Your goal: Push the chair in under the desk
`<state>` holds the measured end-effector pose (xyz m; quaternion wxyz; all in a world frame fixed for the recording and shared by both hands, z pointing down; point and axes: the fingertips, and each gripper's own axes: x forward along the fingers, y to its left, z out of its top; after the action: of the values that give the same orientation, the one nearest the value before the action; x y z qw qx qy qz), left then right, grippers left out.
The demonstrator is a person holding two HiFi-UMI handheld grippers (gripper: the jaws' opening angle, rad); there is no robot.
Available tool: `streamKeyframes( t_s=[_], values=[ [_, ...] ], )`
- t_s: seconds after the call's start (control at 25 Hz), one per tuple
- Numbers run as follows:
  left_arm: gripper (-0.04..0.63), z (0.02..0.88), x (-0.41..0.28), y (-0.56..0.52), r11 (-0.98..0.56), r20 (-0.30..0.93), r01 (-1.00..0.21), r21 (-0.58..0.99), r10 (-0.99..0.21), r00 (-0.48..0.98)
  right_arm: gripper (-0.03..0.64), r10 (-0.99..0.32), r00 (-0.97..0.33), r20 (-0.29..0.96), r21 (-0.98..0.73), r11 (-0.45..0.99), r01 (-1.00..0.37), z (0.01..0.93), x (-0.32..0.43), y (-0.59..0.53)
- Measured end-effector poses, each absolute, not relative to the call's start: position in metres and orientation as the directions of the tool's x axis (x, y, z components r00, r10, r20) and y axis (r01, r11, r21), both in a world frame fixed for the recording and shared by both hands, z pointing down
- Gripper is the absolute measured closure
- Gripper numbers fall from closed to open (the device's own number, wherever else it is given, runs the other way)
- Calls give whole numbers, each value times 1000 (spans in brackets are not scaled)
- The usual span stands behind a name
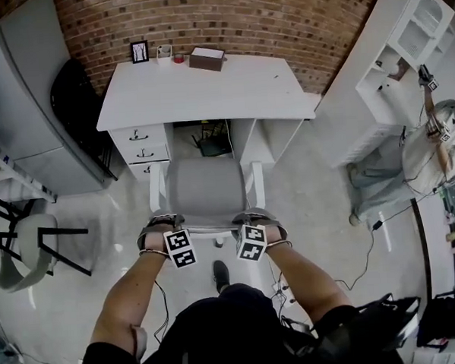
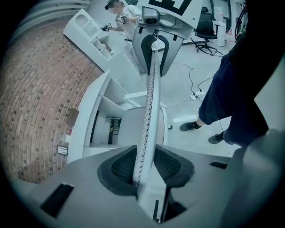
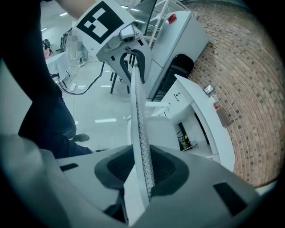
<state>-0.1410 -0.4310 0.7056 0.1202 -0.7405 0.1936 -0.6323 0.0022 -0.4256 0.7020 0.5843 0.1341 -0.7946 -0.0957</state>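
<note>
A white tabletop [image 1: 207,91] stands against a brick wall [image 1: 242,17]. A small picture frame [image 1: 139,51] and a brown box [image 1: 206,58] sit along its back edge, and there are drawers [image 1: 139,144] under its left side. A grey cabinet [image 1: 26,112] stands to the left and a white shelf unit [image 1: 403,46] to the right, where a person [image 1: 431,151] sits on the pale, glossy floor [image 1: 320,210].

The chair [image 1: 205,190] has a white frame and a grey seat. It faces the kneehole, its seat mostly out from under the tabletop. Its thin backrest [image 2: 150,98] has a studded edge. The left hand-held gripper [image 1: 161,222] and the right hand-held gripper [image 1: 258,218] each clamp the top of that backrest, jaws narrow, pads pressing both faces.
</note>
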Motion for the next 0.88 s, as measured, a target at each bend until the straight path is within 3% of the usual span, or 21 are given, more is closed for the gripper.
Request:
streamKeyframes(
  t_s=[0.88],
  values=[
    [480, 708, -117, -522, -891, 899, -169, -421, -434, 51, 514, -341, -308, 888, 347, 937, -35, 705, 30, -526]
  ],
)
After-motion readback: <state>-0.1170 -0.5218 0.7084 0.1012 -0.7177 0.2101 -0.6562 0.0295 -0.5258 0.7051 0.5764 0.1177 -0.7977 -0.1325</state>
